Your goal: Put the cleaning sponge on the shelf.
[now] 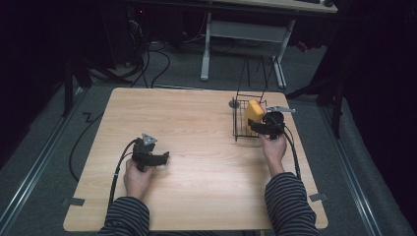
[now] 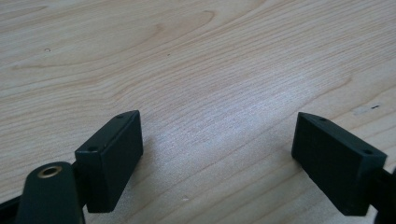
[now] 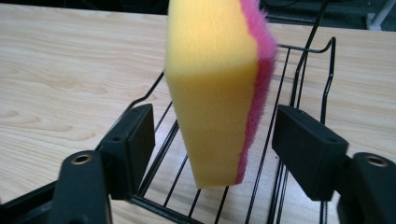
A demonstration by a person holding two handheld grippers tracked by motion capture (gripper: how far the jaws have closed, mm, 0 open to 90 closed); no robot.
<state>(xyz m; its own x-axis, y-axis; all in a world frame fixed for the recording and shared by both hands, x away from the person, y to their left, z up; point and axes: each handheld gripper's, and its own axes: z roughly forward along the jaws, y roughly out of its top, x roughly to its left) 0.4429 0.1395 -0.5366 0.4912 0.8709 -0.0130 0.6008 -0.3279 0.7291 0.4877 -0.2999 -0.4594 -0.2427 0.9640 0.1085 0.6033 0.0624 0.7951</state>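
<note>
A yellow sponge with a pink scouring side [image 3: 215, 93] stands on edge over the black wire basket [image 3: 299, 84], between the jaws of my right gripper [image 3: 217, 144]. A gap shows on each side of it, so neither pad touches it and the gripper is open. From above, the sponge [image 1: 253, 112] sits in the basket [image 1: 240, 132] at the table's right, with the right gripper [image 1: 255, 124] reaching in from the near side. My left gripper [image 1: 164, 158] rests low over bare wood at the near left, its jaws [image 2: 217, 154] wide apart and holding nothing.
The light wooden table [image 1: 196, 128] has bare room through its middle and left. The basket's tall wire handle [image 1: 255, 73] rises behind it near the far edge. Another table's legs and cables lie on the floor beyond.
</note>
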